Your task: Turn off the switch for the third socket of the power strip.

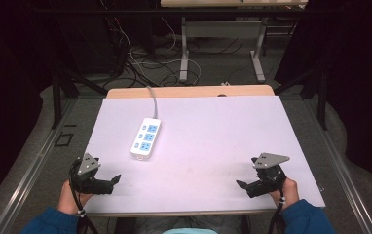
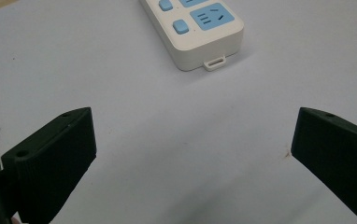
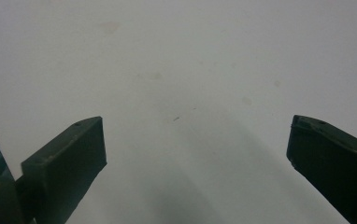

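Both grippers sit low at the near edge of the table [image 1: 232, 131], nothing in either one. The left gripper [image 1: 117, 179] has its jaws spread wide, and the white power strip [image 1: 145, 138] lies ahead of them, slightly toward the right jaw, well apart. The right gripper [image 1: 240, 185] also has its jaws spread wide over bare table.

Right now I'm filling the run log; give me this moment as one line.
left gripper: open, empty | right gripper: open, empty | power strip: flat on table, untouched, nearer left gripper
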